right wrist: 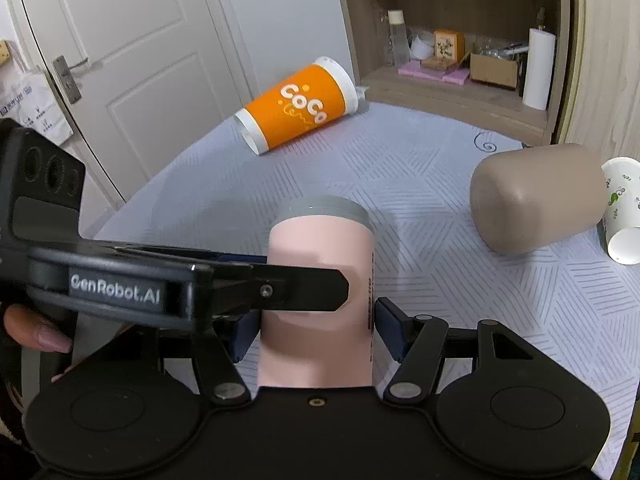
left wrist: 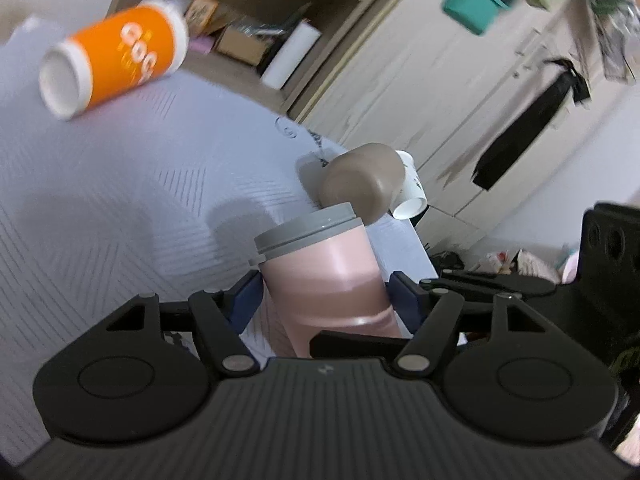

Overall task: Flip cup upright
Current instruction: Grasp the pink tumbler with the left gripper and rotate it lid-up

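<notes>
The pink cup (right wrist: 320,280) with its grey lid (right wrist: 324,208) is held above the pale quilted bed (right wrist: 460,280), lid end pointing away from both cameras. The right tongs (right wrist: 316,326) pinch its body between blue pads (right wrist: 390,328), and the left tongs (left wrist: 324,296) pinch it too, crossing in from the side. The step in hand looks like the turning of the cup between two grips; next it likely needs one pair to let go so the other can rotate it and set its base down. The base is hidden behind the tool bodies, so its tilt is hard to judge. Further off, the orange cup (right wrist: 298,106), brown cup (right wrist: 536,196) and white paper cup (right wrist: 624,212) lie on their sides. The left view is blurred.
</notes>
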Demonstrator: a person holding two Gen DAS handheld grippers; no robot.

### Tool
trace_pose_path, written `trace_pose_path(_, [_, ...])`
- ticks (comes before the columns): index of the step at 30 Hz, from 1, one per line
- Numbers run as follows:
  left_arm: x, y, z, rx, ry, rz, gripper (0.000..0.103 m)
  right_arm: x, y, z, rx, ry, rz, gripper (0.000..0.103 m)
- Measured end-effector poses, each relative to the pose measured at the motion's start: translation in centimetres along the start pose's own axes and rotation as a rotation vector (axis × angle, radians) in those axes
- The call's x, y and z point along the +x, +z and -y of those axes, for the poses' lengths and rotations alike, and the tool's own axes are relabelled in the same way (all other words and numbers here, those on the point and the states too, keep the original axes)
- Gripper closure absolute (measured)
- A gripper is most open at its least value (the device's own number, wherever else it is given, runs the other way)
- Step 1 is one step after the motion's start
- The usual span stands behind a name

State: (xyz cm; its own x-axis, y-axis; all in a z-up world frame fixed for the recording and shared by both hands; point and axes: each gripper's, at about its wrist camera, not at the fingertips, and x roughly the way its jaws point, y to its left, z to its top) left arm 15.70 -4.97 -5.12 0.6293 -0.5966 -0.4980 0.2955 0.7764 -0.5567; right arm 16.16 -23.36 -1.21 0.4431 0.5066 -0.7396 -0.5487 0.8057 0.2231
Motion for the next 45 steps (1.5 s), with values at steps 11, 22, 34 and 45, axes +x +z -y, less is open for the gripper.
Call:
trace_pose_path(11, [-2.8,-0.1,1.1,0.134,0.061,0.023,0.036,-0.8,-2.0,-2.8,-0.088,-0.038,0.119,0.035])
trace_pose_path(22, [-3.8,1.5,2.4,0.329,0.113,0.067,0.041,-0.3,-2.3,-4.1,-0.130,-0.083,0.230,0.035])
trace_pose_path(34, [-1.2,6.0,1.4,0.441,0.112,0.121,0.042,3.5,2.0,-3.0,-0.207,-0.201,0.284,0.035])
trace_pose_path(45, [2.6,9.4,-1.2,0.459,0.107,0.182,0.042,7.4,5.7,-0.8,-0.276,-0.285,0.330,0.035])
